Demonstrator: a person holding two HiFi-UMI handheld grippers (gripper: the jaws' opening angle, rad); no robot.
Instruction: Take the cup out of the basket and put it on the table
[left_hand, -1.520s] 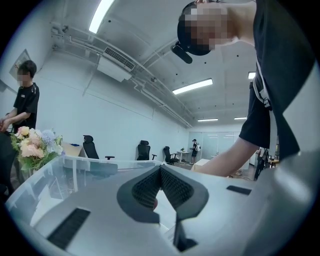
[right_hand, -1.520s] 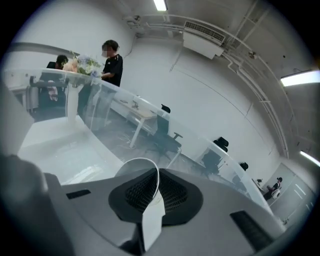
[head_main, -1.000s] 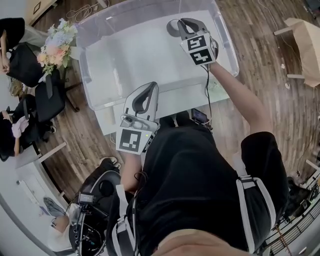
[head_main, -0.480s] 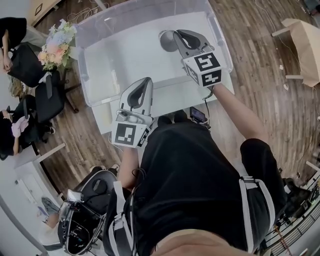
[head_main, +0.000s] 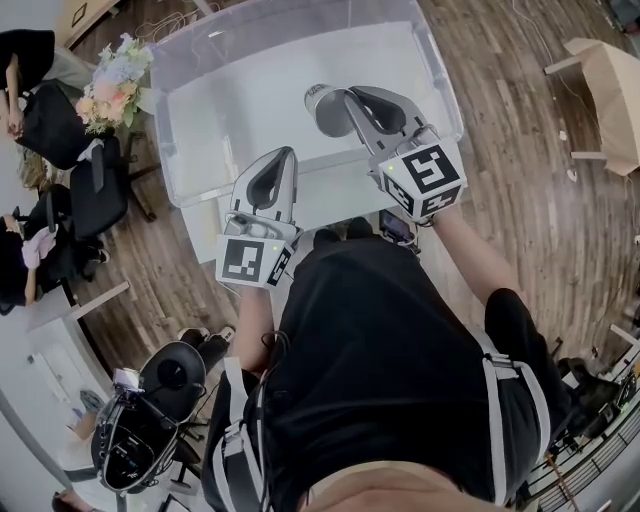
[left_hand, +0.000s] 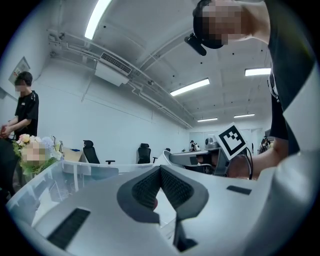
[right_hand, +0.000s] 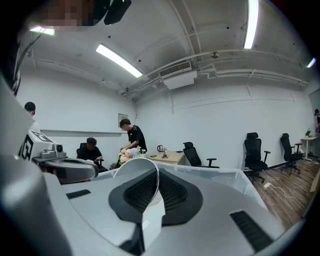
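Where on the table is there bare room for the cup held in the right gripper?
The bare table strip between the basket's front wall and the person is free but narrow. The left gripper borders it on one side and a small dark device on the other. The basket covers the rest. The right gripper holds the cup over the basket.

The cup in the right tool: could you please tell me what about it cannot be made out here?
- Lower body of the cup: right gripper view, behind the right tool's pads.
- Its height over the clear basket: head view looks steeply down.
- Free table space: head view, basket and person cover most.
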